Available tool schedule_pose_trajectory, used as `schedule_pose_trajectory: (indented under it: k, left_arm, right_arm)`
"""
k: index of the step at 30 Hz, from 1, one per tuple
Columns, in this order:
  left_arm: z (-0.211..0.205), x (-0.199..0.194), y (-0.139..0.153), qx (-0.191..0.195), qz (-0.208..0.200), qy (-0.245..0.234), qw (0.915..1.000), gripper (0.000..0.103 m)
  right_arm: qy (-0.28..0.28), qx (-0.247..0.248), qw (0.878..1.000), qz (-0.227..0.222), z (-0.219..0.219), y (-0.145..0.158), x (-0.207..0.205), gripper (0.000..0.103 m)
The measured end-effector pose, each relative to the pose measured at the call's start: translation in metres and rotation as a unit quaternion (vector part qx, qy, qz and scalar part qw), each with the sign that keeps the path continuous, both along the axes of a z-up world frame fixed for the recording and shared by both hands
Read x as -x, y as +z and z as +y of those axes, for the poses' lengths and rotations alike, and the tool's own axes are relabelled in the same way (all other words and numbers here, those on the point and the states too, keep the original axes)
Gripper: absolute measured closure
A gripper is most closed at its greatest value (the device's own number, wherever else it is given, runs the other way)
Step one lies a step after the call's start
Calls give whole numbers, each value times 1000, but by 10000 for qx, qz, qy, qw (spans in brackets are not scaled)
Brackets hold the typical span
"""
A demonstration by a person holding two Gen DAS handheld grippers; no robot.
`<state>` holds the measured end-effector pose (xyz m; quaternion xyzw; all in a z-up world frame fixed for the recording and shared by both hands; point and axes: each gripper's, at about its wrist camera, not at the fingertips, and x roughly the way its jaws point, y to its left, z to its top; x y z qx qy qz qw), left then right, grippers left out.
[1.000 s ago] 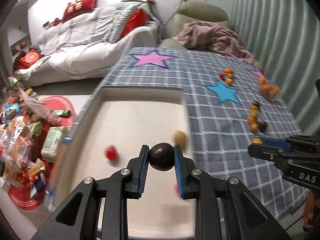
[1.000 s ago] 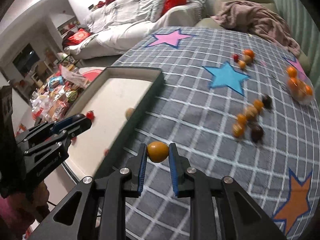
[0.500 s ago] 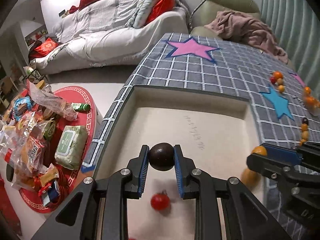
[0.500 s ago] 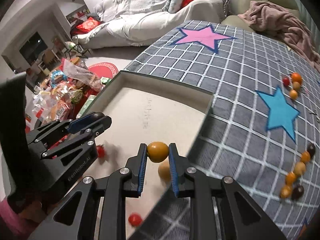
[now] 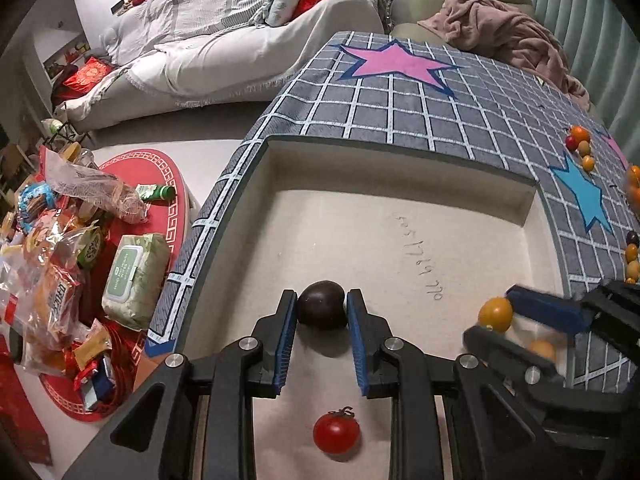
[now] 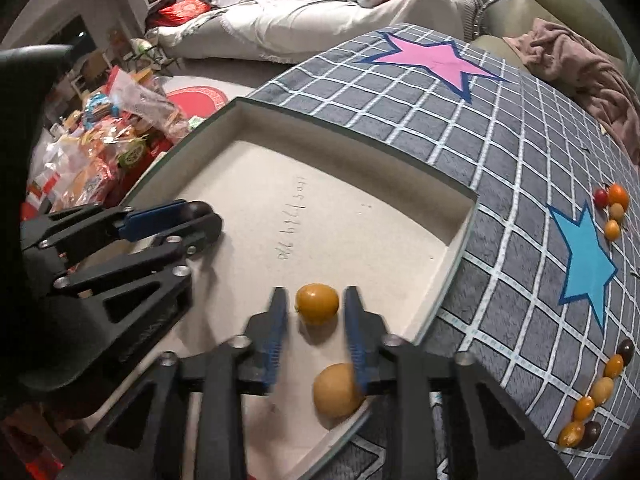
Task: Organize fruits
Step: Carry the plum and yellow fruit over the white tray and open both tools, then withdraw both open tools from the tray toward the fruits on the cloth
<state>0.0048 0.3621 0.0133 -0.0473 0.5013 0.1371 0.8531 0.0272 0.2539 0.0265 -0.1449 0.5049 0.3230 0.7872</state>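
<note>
With both grippers tipped down into the shallow cream tray (image 5: pixel 400 148), each jaw set has just been opening, fruit between the pads. Left gripper (image 5: pixel 322 312): dark plum-coloured fruit (image 5: pixel 322 309) sits between the blue pads on the tray floor near the tray's near-left side; jaws barely wider than the fruit, and whether the pads touch it I can't tell. Right gripper (image 6: pixel 316 312): orange fruit (image 6: pixel 317 303) between the fingers with a clear gap each side, so it's let go, jaws partly open. It lies near the tray's right wall. A second, paler orange fruit (image 6: pixel 335 390) lies just nearer, against the tray's near-right corner, partly behind the right finger. A red cherry tomato (image 5: pixel 336 432) rests on the tray floor beneath the left gripper, close to the near edge. More small fruits lie out on the checked cloth (image 6: pixel 500 168): a cluster (image 6: pixel 612 208) beyond the blue star (image 6: pixel 584 264), and a curved row (image 6: pixel 596 396) towards the cloth's near-right edge.
</note>
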Motion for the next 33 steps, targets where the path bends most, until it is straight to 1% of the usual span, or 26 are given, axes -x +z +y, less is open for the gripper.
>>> schedule_pose_trajectory:
  k: [1, 2, 3, 4, 5, 6, 7, 8, 9, 11, 13, 17, 23, 26, 29, 31, 33]
  left_arm:
    - [2, 1, 0, -45, 6, 52, 10000, 56]
    - [5, 2, 0, -114, -9, 144, 9998, 38]
    - [8, 5, 2, -131, -78, 224, 9996, 32]
    - [12, 9, 6, -72, -202, 263, 9994, 30]
    - [14, 11, 8, 30, -244, 265, 9993, 30]
    - [15, 12, 10, 62, -251, 290, 9992, 30]
    - [15, 14, 13, 109, -270, 291, 9992, 30]
    - [15, 17, 15, 75, -290, 308, 9991, 30]
    - [12, 20, 19, 33, -326, 299, 9990, 30]
    - [7, 26, 23, 22, -379, 217, 9990, 30]
    - [1, 34, 26, 40, -419, 130, 9990, 30]
    - [-18, 50, 33, 89, -496, -41, 9987, 30]
    - [-58, 64, 41, 96, -535, -458, 9975, 30]
    - [-83, 70, 48, 120, -595, -710, 9956, 30]
    - [-112, 72, 54, 98, -609, -1030, 9928, 30]
    - [-131, 73, 57, 74, -620, -1214, 9906, 30]
    - [-149, 73, 60, 78, -626, -1394, 9882, 30]
  right_arm:
    - [-20, 69, 9999, -73, 0, 1, 1, 57]
    - [-30, 40, 10000, -66, -3, 2, 0, 53]
    - [-42, -39, 10000, -28, -6, 4, -1, 48]
    - [-62, -108, 9999, -22, -8, 6, -1, 44]
    - [-95, -162, 9998, -95, -11, 11, 0, 37]
    - [-153, -152, 9996, -174, -13, 15, 1, 27]
    - [-139, -261, 9994, -193, -15, 19, 2, 23]
    - [-171, -337, 9991, -216, -18, 25, 4, 15]
    - [-206, -370, 9987, -268, -22, 30, 7, 11]
    - [-256, -423, 9980, -399, -31, 40, 11, 11]
    - [-321, -463, 9975, -434, -45, 46, 15, 11]
    - [-585, -532, 9965, -276, -77, 47, 21, 11]
    - [-1149, -509, 9921, -61, -141, 33, 34, 11]
    - [-1401, -385, 9894, -19, -175, 24, 45, 11]
    - [-1672, -272, 9855, 79, -210, 12, 55, 11]
    - [-1858, -307, 9819, 181, -234, 7, 60, 11]
    - [-2037, -283, 9784, 193, -252, 4, 63, 11]
